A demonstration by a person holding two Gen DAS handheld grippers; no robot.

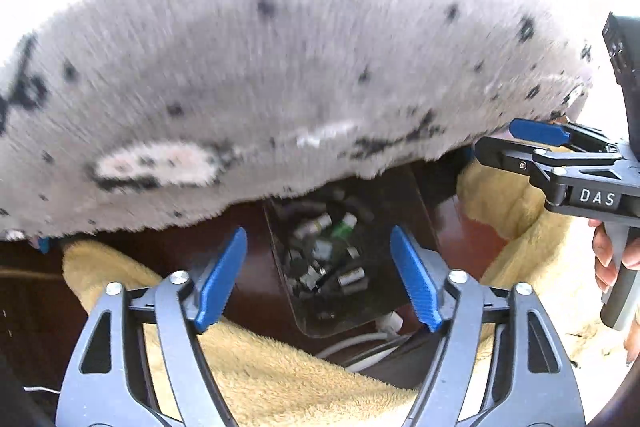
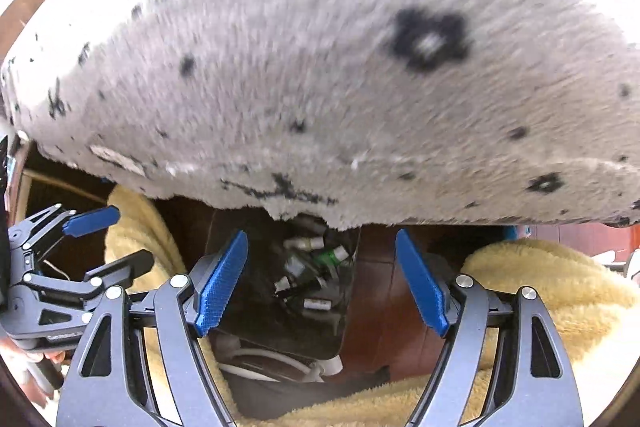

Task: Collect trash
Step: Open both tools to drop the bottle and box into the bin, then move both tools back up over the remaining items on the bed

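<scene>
A grey spotted blanket (image 1: 280,67) overhangs and partly hides a dark tray (image 1: 340,259) of small trash vials (image 1: 344,227), flanked by yellow towels (image 1: 260,379). Left gripper (image 1: 318,277) and right gripper (image 2: 322,281) both point at the tray, jaws spread, holding nothing.

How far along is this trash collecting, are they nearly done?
Hard to say. A dark bin already holds many small bits, so some collecting may be done. Nothing is in hand: the left gripper and right gripper are both open and empty. No loose trash shows; a grey speckled blanket blocks most of the view.
</scene>
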